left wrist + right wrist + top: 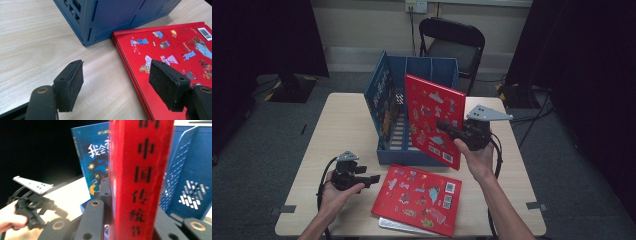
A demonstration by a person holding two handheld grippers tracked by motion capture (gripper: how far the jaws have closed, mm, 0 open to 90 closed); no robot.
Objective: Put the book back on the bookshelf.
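Observation:
My right gripper [447, 128] is shut on a red picture book [432, 117], held upright and tilted over the blue file rack [392, 150]. In the right gripper view the book's red spine [140, 177] with black characters stands between my jaws. A blue book [379, 102] stands in the rack's left slot, and its cover [93, 157] shows behind the spine. A second red book [418, 197] lies flat at the table's front, on top of a thin pale book [399, 227]. My left gripper [373, 180] rests open on the table just left of the flat red book [175, 55], with nothing between its pads.
The wooden table [342, 125] has free room to the left of the rack. A black folding chair [452, 42] stands behind the table. Tape marks [537, 205] sit near the table's front corners. The left hand and its gripper [32, 202] show far off in the right gripper view.

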